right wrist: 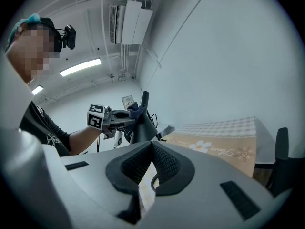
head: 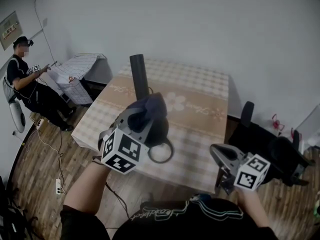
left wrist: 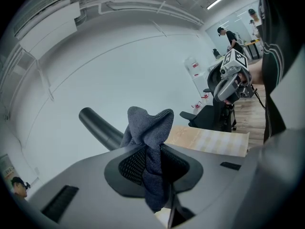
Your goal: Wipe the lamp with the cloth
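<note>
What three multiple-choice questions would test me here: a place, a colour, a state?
1. Where does the black tube-shaped lamp stand? A on the floor; B on the checked-cloth table; C on a chair.
2. What colour is the crumpled towelling cloth? A white; B red; C dark blue-grey.
3. How are the right tongs? A shut, empty; B wide open; C shut on the cloth.
Answers: B, its base rests on the tablecloth; C, seen pinched in the left tongs; A, pads meet, nothing between.

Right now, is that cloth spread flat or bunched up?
Bunched up: the cloth is pinched in the left hand-held gripper, its folds sticking out above.
</note>
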Demonstrator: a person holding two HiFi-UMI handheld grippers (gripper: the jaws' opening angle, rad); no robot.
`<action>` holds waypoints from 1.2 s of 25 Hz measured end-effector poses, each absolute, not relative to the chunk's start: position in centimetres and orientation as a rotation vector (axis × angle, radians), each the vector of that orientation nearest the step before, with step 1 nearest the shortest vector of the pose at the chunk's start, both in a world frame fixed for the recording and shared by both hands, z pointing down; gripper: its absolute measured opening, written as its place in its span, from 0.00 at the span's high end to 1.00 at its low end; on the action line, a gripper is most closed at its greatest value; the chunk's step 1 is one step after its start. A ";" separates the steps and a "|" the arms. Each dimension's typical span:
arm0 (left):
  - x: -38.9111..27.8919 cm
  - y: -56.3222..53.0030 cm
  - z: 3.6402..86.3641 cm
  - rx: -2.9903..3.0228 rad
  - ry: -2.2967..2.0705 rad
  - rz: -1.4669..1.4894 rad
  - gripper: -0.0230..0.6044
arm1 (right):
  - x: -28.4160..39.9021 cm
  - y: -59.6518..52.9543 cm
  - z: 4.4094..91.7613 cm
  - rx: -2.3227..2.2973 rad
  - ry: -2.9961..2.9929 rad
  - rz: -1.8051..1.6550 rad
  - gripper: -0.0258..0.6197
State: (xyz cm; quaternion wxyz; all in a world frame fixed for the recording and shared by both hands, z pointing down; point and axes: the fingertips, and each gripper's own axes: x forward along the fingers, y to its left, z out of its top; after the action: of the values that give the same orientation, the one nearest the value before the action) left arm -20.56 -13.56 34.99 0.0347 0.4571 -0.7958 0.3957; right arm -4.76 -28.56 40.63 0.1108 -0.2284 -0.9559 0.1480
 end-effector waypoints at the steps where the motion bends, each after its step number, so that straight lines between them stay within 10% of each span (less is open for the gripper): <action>1: -20.3 -13.5 35.4 1.398 -2.442 1.214 0.85 | -4.5 -28.4 40.8 -0.681 -2.802 0.438 0.94; 30: -13.3 -13.4 43.3 1.594 -2.216 0.926 0.85 | -2.7 -20.6 42.9 -0.612 -2.703 0.494 0.94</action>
State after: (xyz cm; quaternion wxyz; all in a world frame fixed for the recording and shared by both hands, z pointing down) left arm -13.30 -13.40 43.33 0.1290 0.5484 -0.7623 0.3185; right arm -2.74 -20.62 42.91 0.1624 -0.2145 -0.9474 0.1731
